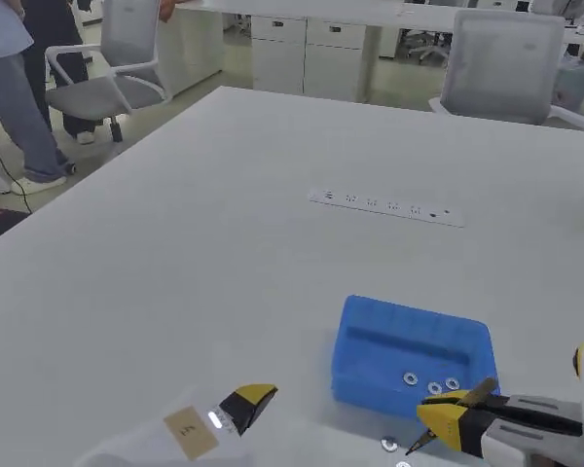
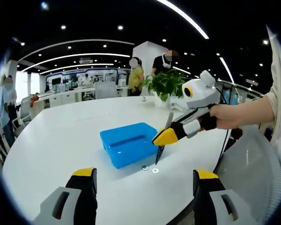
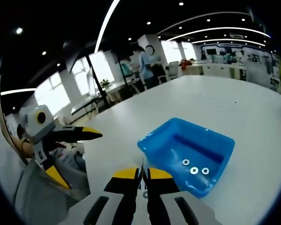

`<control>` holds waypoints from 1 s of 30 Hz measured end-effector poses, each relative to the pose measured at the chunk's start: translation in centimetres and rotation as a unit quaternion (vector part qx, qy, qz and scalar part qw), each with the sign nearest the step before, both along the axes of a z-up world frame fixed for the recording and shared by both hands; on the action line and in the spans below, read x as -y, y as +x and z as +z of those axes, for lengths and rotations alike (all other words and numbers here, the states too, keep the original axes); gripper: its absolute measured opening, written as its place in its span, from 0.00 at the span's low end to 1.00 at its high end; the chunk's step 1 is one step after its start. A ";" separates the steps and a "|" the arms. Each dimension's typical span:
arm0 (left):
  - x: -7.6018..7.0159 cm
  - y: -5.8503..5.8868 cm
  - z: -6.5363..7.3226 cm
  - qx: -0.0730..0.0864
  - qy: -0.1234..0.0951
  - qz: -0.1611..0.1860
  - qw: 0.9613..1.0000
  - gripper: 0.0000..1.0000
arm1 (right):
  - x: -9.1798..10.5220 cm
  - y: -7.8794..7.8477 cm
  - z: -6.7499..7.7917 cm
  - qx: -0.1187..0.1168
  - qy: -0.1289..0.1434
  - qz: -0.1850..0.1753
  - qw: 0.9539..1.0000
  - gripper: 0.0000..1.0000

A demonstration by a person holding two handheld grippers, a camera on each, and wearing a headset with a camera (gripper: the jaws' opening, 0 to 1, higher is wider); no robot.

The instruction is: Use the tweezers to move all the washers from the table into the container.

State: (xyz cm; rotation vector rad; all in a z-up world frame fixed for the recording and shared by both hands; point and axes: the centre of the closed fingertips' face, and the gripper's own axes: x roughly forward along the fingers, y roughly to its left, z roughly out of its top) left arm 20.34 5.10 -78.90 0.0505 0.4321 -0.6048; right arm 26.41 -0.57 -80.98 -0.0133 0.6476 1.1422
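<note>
Though smooth-walled — rectangular blue container (image 1: 397, 339)

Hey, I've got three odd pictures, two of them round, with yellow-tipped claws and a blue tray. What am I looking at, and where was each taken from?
No robot here: a person holds a two-jaw gripper in each hand. The rectangular picture comes from a headset camera looking down at the white table. Each round picture comes from a fisheye camera riding on one gripper. The left gripper is open and holds nothing. The right gripper is shut on tweezers, tip down near two washers lying on the table beside the blue container. Three washers already lie inside it.
</note>
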 end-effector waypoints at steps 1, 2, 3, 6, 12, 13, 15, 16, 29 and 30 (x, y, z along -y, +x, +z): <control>0.0 0.0 0.0 -0.001 0.000 0.000 1.000 0.86 | 0.1 -0.1 -0.3 -0.005 0.000 -0.002 1.000 0.04; 0.0 0.0 -0.1 -0.002 0.000 0.000 1.000 0.85 | 0.1 -0.2 -0.5 -0.007 0.001 -0.004 1.000 0.04; 0.0 0.0 -0.1 -0.002 0.000 0.000 1.000 0.85 | 0.1 -0.3 -0.6 -0.011 0.001 -0.005 1.000 0.04; 0.1 0.0 -0.2 -0.005 -0.001 -0.003 1.000 0.85 | 0.1 -0.3 -1.0 -0.014 -0.001 -0.007 1.000 0.04; 0.2 -0.1 -0.3 -0.009 -0.002 -0.006 1.000 0.85 | -0.2 -0.1 -1.5 -0.013 -0.014 0.001 1.000 0.04; 0.2 -0.1 -0.4 -0.010 -0.002 -0.006 1.000 0.85 | -0.3 -0.2 -1.7 -0.012 -0.019 0.006 1.000 0.04; 0.2 -0.2 -0.4 -0.011 -0.001 -0.008 1.000 0.85 | -0.3 -0.4 -2.2 -0.004 -0.039 0.015 0.999 0.04; 0.2 -0.2 -0.5 -0.012 -0.001 -0.008 1.000 0.85 | -0.6 -0.3 -1.9 0.001 -0.031 0.015 0.999 0.04; 0.3 -0.3 -0.5 -0.012 0.000 -0.010 1.000 0.85 | -1.9 -2.5 -2.4 0.067 -0.092 0.092 0.989 0.04; 0.3 -0.3 -0.4 -0.011 0.000 -0.009 1.000 0.85 | -1.8 -2.3 -2.4 0.081 -0.096 0.092 0.988 0.04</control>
